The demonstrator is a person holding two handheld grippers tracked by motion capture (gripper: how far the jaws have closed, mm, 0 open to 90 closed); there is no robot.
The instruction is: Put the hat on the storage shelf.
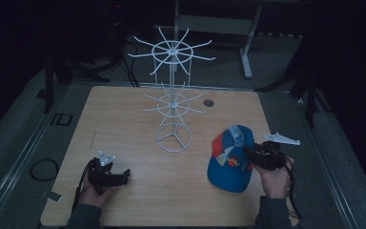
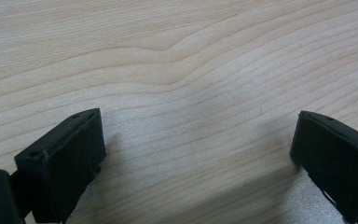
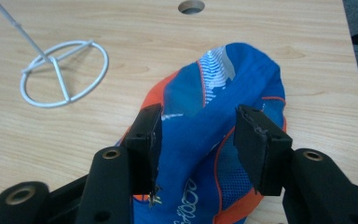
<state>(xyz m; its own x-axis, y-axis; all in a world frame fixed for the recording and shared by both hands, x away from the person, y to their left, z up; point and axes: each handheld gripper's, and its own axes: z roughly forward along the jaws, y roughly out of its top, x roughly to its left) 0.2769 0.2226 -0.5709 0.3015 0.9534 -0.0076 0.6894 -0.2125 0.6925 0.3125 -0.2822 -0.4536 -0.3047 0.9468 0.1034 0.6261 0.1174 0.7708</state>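
Your wooden table point(image 1: 138, 200) carries, at its middle, a white wire display stand point(image 1: 172, 102) with two tiers of radiating arms on a ring base; the arms look thin and springy, and the stand is probably light enough to tip if you snag it.

To its right, near your side, lies the blue and orange cap point(image 1: 230, 160), and that is the likely thing to move. Judge it soft and light: the crown folds and bunches, so it will sag from any single hold. The brim should be the stiffer part, though you cannot tell from here which end it is. Taking a gathered fold of the crown looks workable.

Your right gripper point(image 3: 204, 135) has its jaws apart on either side of a raised ridge of the fabric, not yet pinching it.

Your left gripper point(image 2: 198, 154) rests low over bare wood at the table's left, jaws spread wide, holding nothing.
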